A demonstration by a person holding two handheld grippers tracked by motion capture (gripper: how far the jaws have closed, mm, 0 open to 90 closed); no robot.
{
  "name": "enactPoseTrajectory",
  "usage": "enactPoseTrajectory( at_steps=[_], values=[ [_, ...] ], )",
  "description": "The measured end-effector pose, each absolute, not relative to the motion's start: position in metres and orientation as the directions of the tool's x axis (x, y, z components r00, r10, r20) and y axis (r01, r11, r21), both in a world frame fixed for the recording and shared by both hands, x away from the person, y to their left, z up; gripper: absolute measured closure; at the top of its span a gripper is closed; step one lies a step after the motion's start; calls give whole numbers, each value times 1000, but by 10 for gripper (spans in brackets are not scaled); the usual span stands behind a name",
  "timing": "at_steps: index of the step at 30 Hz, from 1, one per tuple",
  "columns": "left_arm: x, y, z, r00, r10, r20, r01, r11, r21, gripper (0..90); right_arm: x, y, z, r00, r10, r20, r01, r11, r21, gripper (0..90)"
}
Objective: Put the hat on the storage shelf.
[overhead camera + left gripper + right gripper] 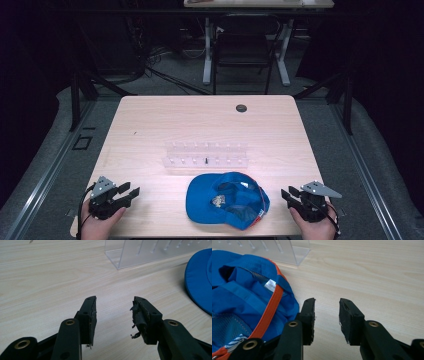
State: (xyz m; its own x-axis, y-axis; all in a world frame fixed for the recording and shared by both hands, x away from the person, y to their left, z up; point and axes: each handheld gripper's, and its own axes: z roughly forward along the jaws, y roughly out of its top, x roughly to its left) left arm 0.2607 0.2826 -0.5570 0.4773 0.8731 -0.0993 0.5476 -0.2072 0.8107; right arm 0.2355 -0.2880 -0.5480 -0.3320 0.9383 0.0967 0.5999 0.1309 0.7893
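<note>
The blue cap (227, 200) lies upside down on the wooden table (150, 130), near the person's edge, lining and orange trim facing up, and nothing has a hold of it yet. The left gripper (131, 192) rests on the table well to the left of the cap, jaws apart with bare wood between them; in the left gripper view (113, 315) the cap's brim (200, 280) sits off to the far side, untouched. The right gripper (287, 195) waits just to the right of the cap, much closer, also spread open. From the right gripper view (326, 320) the cap's crown (244, 295) lies right alongside one jaw, white label and mesh showing, but the gap between the jaws holds only table. Just behind the cap stands a clear acrylic rack (206, 154) with rows of small pegs, and it looks unloaded.

So this reads as the very start: cap not gripped, not lifted, not moved. Everything is left to do, likely a reach in from both sides, the right one having the shorter trip.
</note>
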Motion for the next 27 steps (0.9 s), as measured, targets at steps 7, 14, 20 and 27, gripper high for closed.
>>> enactPoseTrajectory(
  at_steps=[7, 14, 20, 27],
  values=[
    [260, 279, -557, 479, 875, -72, 537, -228, 812, 525, 239, -285, -550, -354, 928, 119, 648, 152, 747, 656],
    [261, 283, -557, 459, 883, -99, 551, -195, 812, 518, 234, -284, -549, -320, 937, 137, 663, 119, 739, 611],
    [259, 288, -557, 425, 900, -102, 570, -178, 802, 538, 235, -280, -551, -325, 930, 170, 711, 122, 693, 635],
    [259, 287, -557, 425, 899, -105, 570, -175, 803, 521, 235, -276, -545, -319, 933, 167, 723, 126, 679, 660]
  ],
)
